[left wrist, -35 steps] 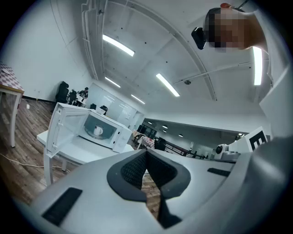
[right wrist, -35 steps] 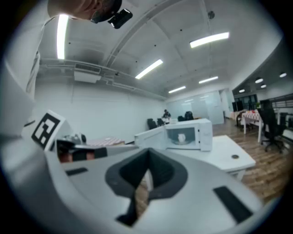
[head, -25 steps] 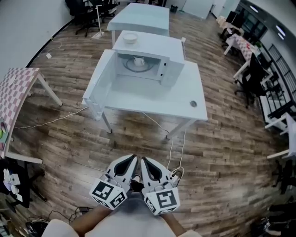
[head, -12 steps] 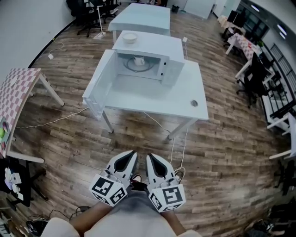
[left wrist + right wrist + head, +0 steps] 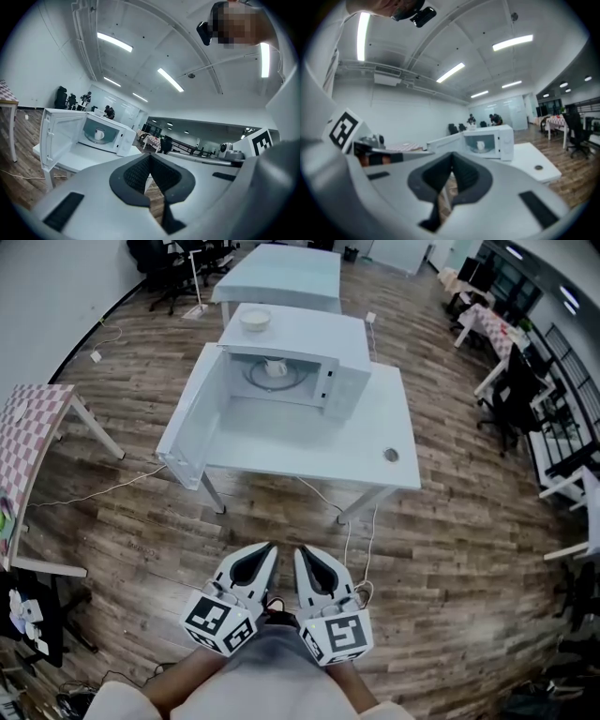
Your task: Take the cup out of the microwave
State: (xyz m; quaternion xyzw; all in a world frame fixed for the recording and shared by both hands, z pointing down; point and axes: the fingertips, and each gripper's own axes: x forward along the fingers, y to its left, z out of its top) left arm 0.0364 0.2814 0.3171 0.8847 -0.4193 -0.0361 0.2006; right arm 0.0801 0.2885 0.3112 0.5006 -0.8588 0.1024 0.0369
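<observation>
A white cup [image 5: 274, 366] stands on the turntable inside the white microwave [image 5: 342, 381], whose door [image 5: 187, 423] hangs wide open to the left. The microwave sits on a white table [image 5: 319, 446] some way ahead of me. My left gripper [image 5: 263, 550] and right gripper [image 5: 304, 554] are side by side low over the wooden floor, well short of the table, both shut and holding nothing. The left gripper view shows the cup [image 5: 99, 135] far beyond the left gripper [image 5: 150, 157]. In the right gripper view the cup [image 5: 481, 146] shows past the right gripper [image 5: 451, 157].
A white bowl [image 5: 254, 319] rests on top of the microwave. The tabletop has a round cable hole [image 5: 391, 455], and cables [image 5: 349, 538] trail over the floor under it. A chequered table [image 5: 33, 427] stands at the left, another white table [image 5: 281, 268] behind, office chairs [image 5: 511, 390] at the right.
The table and microwave have drifted a little in the head view as I move towards them. The two grippers have come slightly apart and stay shut.
</observation>
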